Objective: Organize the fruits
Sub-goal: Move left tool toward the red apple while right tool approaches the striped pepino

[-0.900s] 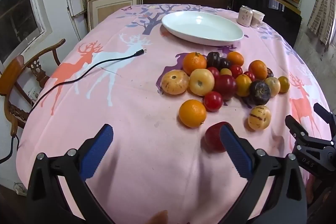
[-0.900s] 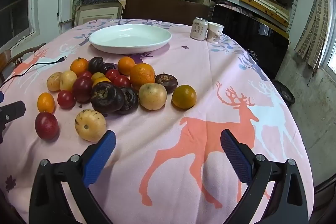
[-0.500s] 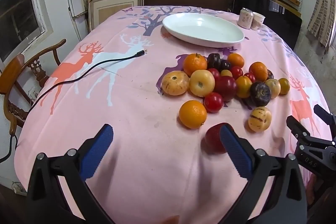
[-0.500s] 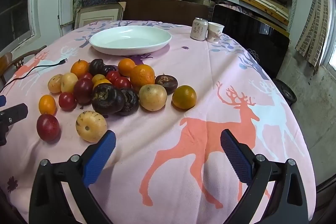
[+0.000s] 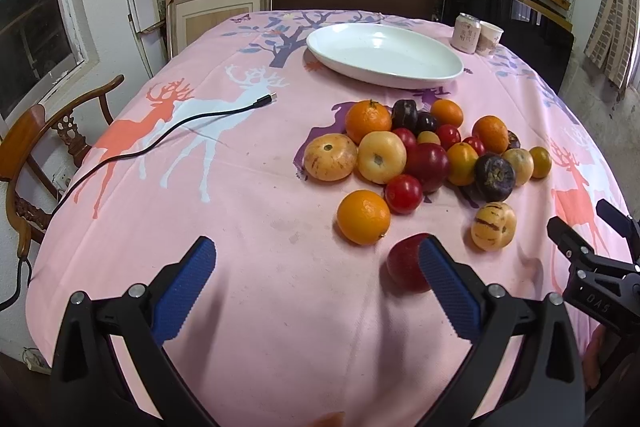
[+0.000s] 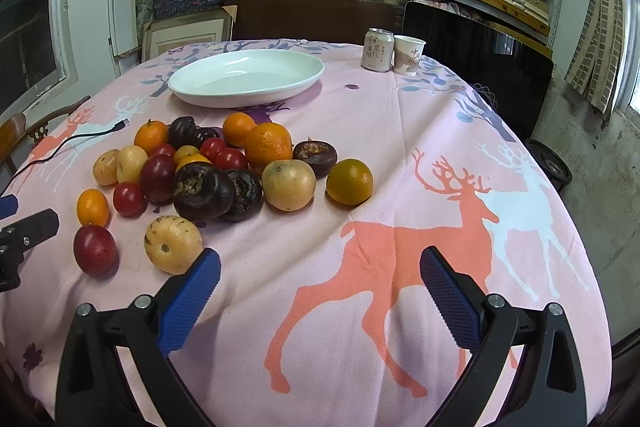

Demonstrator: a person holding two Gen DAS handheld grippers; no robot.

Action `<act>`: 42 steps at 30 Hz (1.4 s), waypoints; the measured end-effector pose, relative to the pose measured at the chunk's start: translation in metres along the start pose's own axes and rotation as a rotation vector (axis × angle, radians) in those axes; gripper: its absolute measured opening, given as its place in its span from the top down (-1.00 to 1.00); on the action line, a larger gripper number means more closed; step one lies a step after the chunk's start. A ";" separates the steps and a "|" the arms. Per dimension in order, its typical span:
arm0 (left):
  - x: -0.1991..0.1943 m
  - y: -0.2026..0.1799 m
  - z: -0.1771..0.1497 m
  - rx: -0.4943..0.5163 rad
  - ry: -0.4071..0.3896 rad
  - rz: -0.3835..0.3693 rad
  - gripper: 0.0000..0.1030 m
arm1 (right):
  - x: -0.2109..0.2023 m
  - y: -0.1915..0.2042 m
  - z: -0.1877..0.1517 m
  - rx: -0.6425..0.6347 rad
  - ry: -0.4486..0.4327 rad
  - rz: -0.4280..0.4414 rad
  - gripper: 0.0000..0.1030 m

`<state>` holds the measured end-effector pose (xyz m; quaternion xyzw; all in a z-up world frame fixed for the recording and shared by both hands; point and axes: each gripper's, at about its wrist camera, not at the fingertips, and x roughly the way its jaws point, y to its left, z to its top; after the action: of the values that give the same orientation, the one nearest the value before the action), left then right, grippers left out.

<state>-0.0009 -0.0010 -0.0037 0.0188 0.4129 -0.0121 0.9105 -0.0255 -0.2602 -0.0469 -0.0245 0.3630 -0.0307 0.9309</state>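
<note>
On the pink tablecloth (image 6: 400, 147), one white plate (image 6: 246, 78), one can (image 6: 377, 50), one cup (image 6: 408, 55); both claws, left (image 5: 316, 287) and right (image 6: 320, 291), released.

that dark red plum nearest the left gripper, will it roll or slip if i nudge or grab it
The dark red plum looks round and sits loose on the tablecloth, apart from the pile, so a nudge would probably roll it. Its skin looks smooth, so it may slip between the pads. It seems firm, but hard squeezing could bruise it.
</note>
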 end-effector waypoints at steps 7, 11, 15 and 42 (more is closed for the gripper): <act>0.002 -0.004 -0.001 0.007 0.002 -0.004 -0.92 | 0.000 0.000 0.000 0.000 0.003 0.003 -0.93; 0.002 -0.005 -0.002 0.011 0.005 -0.004 -0.92 | 0.000 0.000 0.000 0.001 0.003 0.005 -0.93; 0.002 -0.005 -0.002 0.011 0.004 -0.004 -0.92 | 0.001 0.000 -0.001 0.006 0.004 0.008 -0.93; 0.002 -0.009 -0.005 0.018 0.010 -0.007 -0.92 | 0.003 -0.003 -0.002 0.035 0.021 0.033 -0.93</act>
<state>-0.0032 -0.0095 -0.0087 0.0255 0.4172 -0.0190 0.9082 -0.0249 -0.2633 -0.0507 -0.0019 0.3726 -0.0219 0.9277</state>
